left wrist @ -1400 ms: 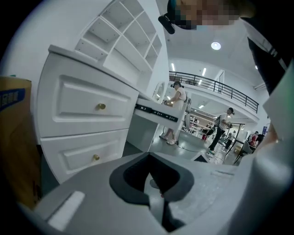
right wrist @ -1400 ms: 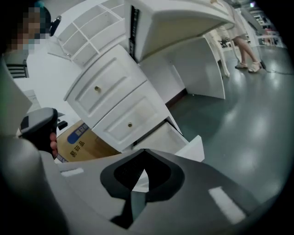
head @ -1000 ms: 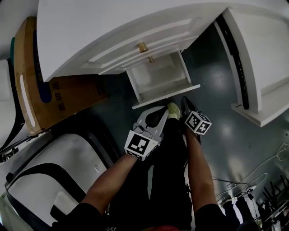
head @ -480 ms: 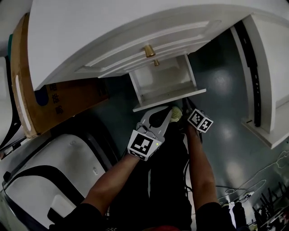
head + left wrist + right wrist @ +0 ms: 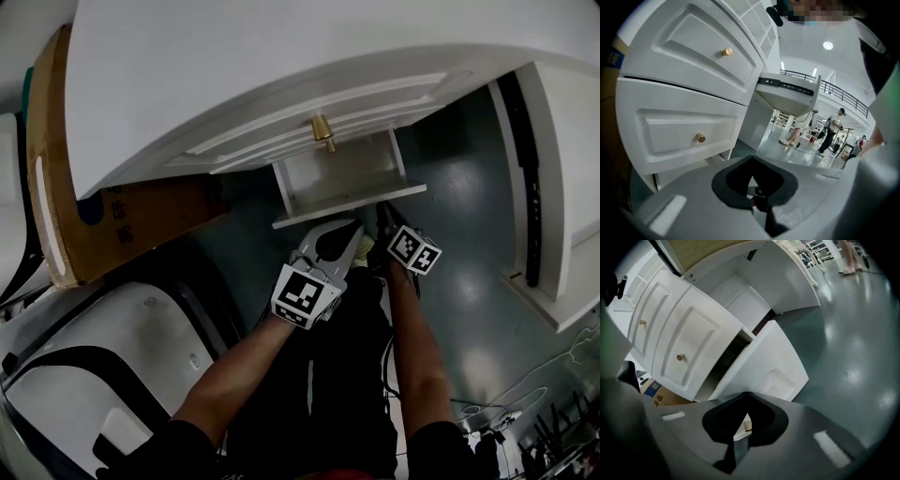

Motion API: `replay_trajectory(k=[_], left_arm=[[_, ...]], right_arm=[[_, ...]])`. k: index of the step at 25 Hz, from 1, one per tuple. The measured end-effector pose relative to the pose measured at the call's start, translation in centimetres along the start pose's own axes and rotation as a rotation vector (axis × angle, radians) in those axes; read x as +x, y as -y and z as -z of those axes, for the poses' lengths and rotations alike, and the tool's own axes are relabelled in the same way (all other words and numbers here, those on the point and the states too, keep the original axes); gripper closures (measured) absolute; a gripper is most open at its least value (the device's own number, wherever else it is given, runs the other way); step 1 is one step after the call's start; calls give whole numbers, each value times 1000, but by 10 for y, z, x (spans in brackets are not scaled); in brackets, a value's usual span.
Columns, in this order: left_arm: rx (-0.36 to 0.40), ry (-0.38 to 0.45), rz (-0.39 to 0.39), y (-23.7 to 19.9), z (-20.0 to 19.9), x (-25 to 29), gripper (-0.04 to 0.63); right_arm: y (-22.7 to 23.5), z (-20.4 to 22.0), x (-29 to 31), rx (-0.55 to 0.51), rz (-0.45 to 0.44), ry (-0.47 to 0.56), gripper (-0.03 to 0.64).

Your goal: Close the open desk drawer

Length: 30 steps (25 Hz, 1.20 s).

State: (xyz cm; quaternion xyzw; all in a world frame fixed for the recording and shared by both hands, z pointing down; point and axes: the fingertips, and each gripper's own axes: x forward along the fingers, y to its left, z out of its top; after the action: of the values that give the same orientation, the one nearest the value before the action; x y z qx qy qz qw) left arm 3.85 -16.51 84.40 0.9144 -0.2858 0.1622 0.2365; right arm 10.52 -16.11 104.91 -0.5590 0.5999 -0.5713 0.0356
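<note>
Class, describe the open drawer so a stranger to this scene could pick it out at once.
Find the white desk. Its open drawer is the lowest of the stack, pulled out over the dark floor; the drawers above sit shut.

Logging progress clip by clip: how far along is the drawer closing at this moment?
Done: nothing yet. The bottom drawer stands pulled out of the desk, its inside showing. In hand: the right tool, jaws together, is at the drawer front, with the brass knob showing just behind its tips. The left tool is shut and empty. Left: pushing the drawer in flush.
</note>
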Motion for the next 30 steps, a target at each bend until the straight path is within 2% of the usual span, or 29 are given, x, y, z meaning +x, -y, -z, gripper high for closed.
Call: replay_trajectory(k=[12,30], left_arm=[[0,25,-19,-24,-12,14,595],[19,57,-63,-63,-24,22,595]], right_arm=[[-13,-31,41,-76,-7,-16,595],[-48,-75,99,-104,-79,2,595]])
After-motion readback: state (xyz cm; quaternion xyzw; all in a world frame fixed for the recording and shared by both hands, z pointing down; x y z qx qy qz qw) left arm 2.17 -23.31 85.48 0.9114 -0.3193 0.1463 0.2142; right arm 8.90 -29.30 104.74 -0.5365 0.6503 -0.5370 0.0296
